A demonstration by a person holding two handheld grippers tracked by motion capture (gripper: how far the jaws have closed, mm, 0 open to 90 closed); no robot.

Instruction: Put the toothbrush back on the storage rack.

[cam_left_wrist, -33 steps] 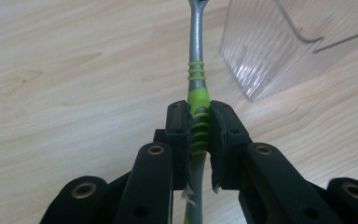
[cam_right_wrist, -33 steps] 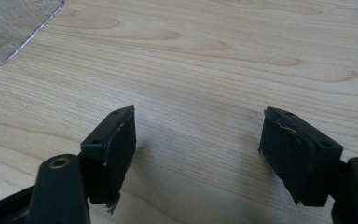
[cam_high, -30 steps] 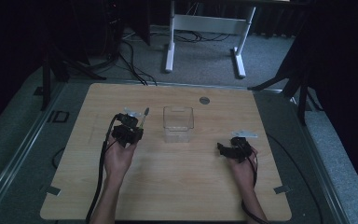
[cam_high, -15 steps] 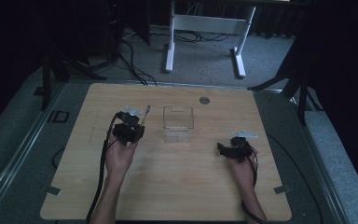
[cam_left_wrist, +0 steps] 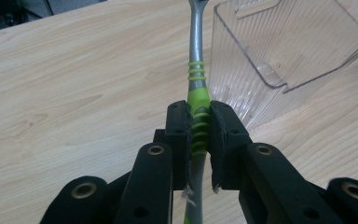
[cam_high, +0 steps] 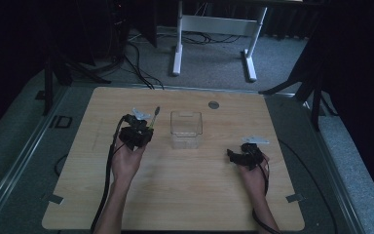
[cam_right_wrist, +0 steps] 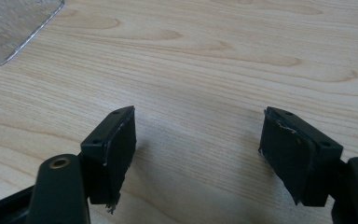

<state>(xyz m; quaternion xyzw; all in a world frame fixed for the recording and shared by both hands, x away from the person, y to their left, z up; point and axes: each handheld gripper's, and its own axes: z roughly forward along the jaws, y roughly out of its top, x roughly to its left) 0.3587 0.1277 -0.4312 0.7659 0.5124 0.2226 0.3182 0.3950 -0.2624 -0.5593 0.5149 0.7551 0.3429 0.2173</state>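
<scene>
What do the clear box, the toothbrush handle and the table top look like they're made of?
Clear box: looks like hard transparent plastic, glossy, with fine ribbing on its walls. Toothbrush handle, clamped in the left gripper: probably grey plastic with green, likely rubbery, grip bands. Table top: pale wood or wood-look laminate; the grain shows, matte.

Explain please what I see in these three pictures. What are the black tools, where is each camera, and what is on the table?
A person sits at a wooden table and holds a black hand tool, a gripper, in each hand. One camera looks down from above; the other two ride on the grippers and look along their fingers.

The left gripper is shut on a toothbrush, silver with green grip rings. Beside it stands a clear plastic box, apparently empty.

The right gripper is open above bare wood and holds nothing. A small round disc sits near the table's far edge.
</scene>
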